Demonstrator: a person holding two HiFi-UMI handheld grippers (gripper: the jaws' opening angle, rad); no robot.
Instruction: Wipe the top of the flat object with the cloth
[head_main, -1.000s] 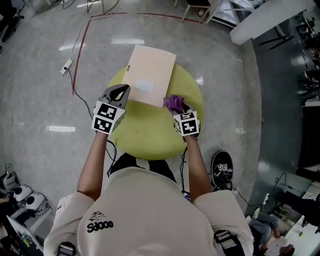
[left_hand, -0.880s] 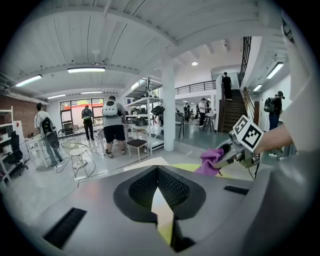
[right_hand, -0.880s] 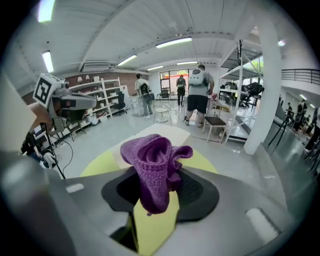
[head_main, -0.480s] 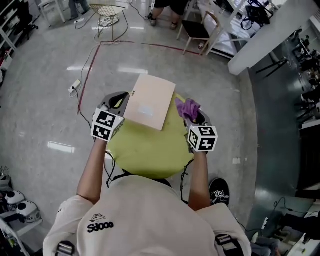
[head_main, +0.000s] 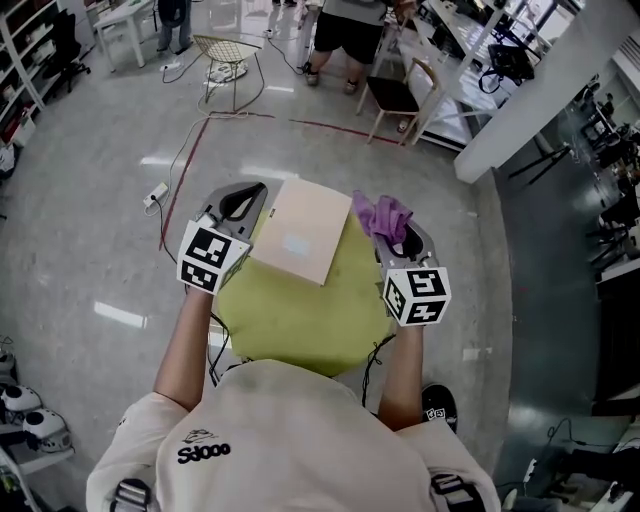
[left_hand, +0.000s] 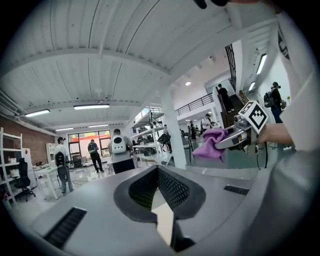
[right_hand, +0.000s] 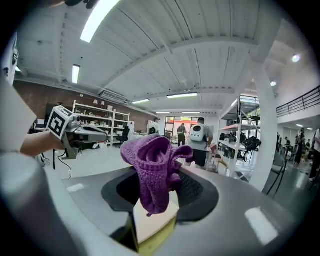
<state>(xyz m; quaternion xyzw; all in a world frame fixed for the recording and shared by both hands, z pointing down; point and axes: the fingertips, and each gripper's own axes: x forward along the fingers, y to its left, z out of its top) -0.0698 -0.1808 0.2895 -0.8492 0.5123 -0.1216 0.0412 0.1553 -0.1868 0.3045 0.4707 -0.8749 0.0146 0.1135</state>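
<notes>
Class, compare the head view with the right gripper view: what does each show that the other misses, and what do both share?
Head view only: the whole beige board lying on the round yellow-green table. Right gripper view only: the ceiling with its strip lights. Both: the purple cloth clamped in the right gripper, and the left gripper.

The cloth (right_hand: 152, 172) is hiding the right gripper's (head_main: 404, 236) jaw tips. The left gripper (left_hand: 158, 170) is blocking most of the flat object (left_hand: 164, 226)

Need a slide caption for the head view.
Right gripper holds a purple cloth beside the beige flat board on a green stool; left gripper alongside.
</notes>
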